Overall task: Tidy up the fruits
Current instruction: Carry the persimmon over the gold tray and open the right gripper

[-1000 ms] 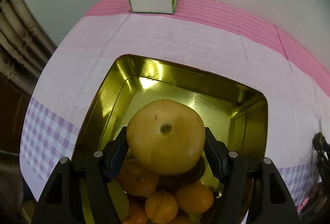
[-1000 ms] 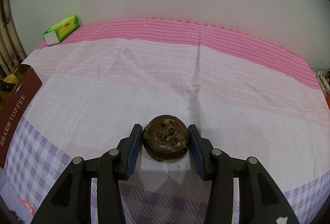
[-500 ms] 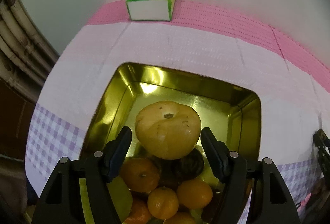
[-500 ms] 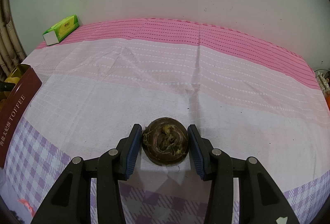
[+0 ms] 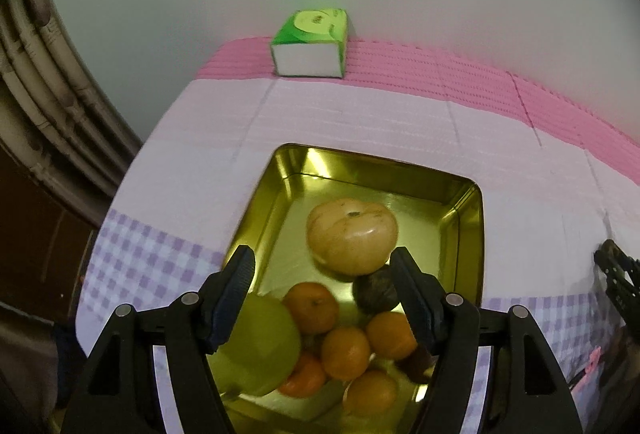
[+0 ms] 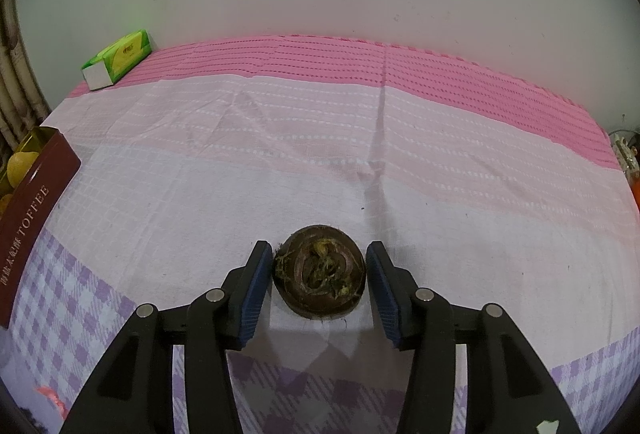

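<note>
In the left wrist view a gold tin [image 5: 460,202] holds a large tan-yellow fruit [image 5: 352,236], several oranges [image 5: 312,306], a pale green fruit [image 5: 260,346] and a dark brown one [image 5: 374,292]. My left gripper [image 5: 324,286] hangs open above them, touching none. In the right wrist view a dark brown round fruit [image 6: 320,274] with a dried, fibrous top rests on the cloth between the fingers of my right gripper [image 6: 316,282]. Its jaws are opening, and a gap shows beside the right pad [image 6: 384,290].
A green tissue pack [image 5: 310,42] [image 6: 120,58] lies at the far edge by the wall. The tin's maroon side, lettered TOFFEE [image 6: 36,202], stands at the left of the right wrist view. A pink, white and purple-checked cloth [image 6: 360,138] covers the table.
The left gripper let go of the tan-yellow fruit, which now lies in the tin, and drew up and back. The right jaws widened off the brown fruit.
</note>
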### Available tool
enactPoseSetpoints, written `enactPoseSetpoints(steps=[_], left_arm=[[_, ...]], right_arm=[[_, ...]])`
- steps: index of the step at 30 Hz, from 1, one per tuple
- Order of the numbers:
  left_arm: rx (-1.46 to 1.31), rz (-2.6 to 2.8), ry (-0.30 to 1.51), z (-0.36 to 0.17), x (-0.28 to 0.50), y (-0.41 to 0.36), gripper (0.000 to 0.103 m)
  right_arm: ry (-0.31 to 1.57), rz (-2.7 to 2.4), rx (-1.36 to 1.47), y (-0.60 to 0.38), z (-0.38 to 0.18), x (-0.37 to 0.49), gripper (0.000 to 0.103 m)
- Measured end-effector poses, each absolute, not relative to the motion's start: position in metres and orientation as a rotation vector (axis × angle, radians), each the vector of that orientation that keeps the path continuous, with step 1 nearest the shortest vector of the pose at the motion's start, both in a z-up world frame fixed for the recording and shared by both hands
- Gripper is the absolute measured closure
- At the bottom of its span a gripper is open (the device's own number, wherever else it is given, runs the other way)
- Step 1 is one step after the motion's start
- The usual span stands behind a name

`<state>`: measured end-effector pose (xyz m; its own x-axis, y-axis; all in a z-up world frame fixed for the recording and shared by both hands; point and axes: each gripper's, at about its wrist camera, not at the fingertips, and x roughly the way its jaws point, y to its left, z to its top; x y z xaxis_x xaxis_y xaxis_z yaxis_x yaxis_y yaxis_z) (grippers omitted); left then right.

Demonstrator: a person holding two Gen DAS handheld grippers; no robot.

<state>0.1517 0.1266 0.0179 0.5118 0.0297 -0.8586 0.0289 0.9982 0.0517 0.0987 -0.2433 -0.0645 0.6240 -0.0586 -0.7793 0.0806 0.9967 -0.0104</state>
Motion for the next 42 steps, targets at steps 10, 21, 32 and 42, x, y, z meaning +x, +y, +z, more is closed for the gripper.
enactPoseSetpoints(steps=[10,21,32,42], left_arm=[[0.063,0.045,1.028,0.018,0.123,0.156,0.030],[0.048,0.093,1.027,0.015,0.100,0.181,0.026],[-0.053,0.102,1.027,0.012,0.094,0.201,0.020],[-0.059,0.129,1.017,0.013,0.091,0.205,0.019]], right_arm=[[0.894,-0.094,0.035,-0.242,-0.066,0.096,0.056],[0.913,-0.130,0.028,-0.240,-0.064,0.098,0.062],[0.905,-0.072,0.007,-0.200,-0.043,0.106,0.062],[0.873,0.127,-0.023,-0.121,-0.008,0.109,0.062]])
